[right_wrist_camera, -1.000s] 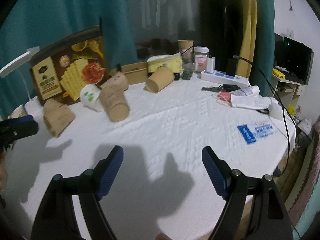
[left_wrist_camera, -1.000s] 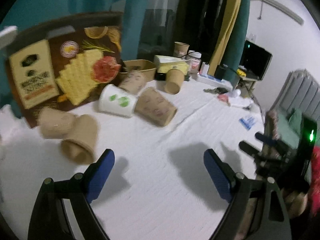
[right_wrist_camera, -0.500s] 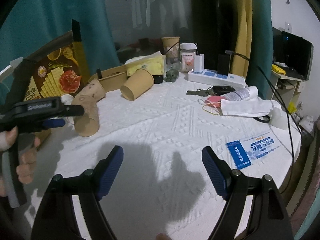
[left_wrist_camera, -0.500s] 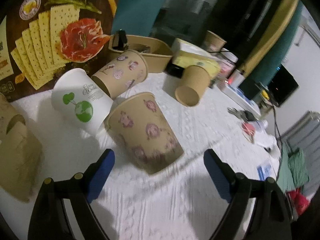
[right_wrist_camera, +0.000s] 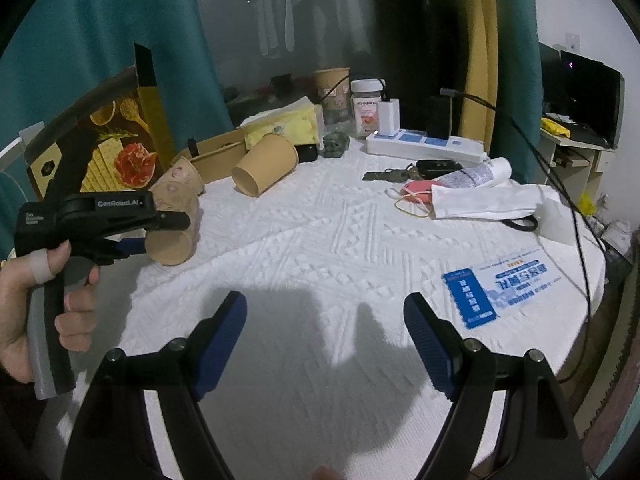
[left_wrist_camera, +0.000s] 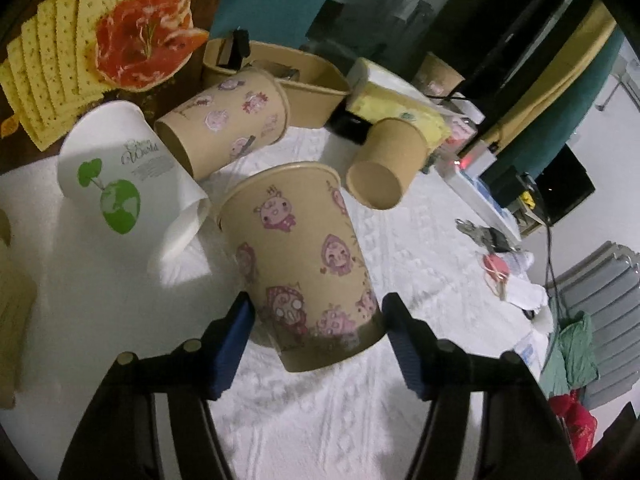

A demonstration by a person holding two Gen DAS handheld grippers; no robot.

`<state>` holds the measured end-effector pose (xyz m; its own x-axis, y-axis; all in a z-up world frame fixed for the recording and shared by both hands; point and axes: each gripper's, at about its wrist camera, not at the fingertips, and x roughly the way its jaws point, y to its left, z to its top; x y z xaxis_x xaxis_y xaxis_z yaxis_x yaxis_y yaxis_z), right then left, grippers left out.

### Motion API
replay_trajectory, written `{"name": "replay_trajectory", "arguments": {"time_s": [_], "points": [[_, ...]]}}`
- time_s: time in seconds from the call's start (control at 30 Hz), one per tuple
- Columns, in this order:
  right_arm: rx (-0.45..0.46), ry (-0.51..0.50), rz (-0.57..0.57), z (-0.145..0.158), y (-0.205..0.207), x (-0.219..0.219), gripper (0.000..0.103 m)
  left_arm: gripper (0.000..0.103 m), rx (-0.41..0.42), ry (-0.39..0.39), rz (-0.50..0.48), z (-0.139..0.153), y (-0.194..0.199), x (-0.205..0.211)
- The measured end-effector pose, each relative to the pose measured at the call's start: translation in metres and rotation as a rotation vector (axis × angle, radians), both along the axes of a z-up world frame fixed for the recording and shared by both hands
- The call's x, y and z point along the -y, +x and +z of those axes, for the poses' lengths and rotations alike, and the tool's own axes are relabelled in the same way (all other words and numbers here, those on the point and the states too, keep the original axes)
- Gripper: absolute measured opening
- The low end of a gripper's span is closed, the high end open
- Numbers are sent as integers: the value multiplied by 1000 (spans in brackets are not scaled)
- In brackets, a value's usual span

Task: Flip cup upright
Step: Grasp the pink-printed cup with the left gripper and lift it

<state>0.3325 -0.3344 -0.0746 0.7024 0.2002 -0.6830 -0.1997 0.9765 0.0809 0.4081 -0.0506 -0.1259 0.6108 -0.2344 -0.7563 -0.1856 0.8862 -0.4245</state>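
A brown paper cup with pink cartoon prints [left_wrist_camera: 304,264] lies on its side on the white cloth, base toward the left wrist camera and rim pointing away. My left gripper [left_wrist_camera: 316,308] has just closed its jaws; the blue pads [left_wrist_camera: 236,328] press both sides of the cup near its base. From the right wrist view the same cup [right_wrist_camera: 172,240] shows at the left, with the left gripper [right_wrist_camera: 160,232] around it and a hand on the handle. My right gripper [right_wrist_camera: 324,308] stands open over bare cloth, nothing between its fingers.
Close by lie a white cup with a green globe [left_wrist_camera: 120,184], another pink-print cup [left_wrist_camera: 228,124] and a plain brown cup [left_wrist_camera: 384,168]. Behind them stand a brown tray [left_wrist_camera: 312,92] and a cracker box [left_wrist_camera: 80,40]. Keys [right_wrist_camera: 400,174], a power strip [right_wrist_camera: 424,144] and a blue leaflet [right_wrist_camera: 508,284] lie to the right.
The left gripper has swung over to the pink-print cup, come in close and shut on its base end. The right gripper has drifted slightly and stays open.
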Motion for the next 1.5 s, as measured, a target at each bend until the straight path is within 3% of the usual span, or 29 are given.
{"name": "replay_trajectory", "arguments": {"time_s": [0.17,0.3,0.47,0.57,0.73,1.0,1.27,1.4,1.5], "points": [[38,20,-5,23,-29,1,79,66,57,-3,-30,32,-44,1],[53,36,10,35,-62,-4,79,66,77,14,-67,52,-105,-2],[24,51,45,32,-105,-18,79,66,26,14,-110,42,-175,-5],[-3,46,68,23,-126,-27,79,66,-23,-25,-98,27,-219,-13],[-49,37,85,8,-150,-35,79,66,-35,-29,-59,17,-259,-24],[-57,24,85,7,-164,-41,79,66,-91,-45,-27,-8,-269,-32],[-55,9,77,12,-164,-40,79,68,-94,-70,-44,-8,-269,-31],[-52,-1,82,14,-164,-42,79,80,-74,-108,-50,-6,-274,-33],[-54,-15,94,15,-163,-45,79,82,-44,-145,-56,1,-280,-37]]}}
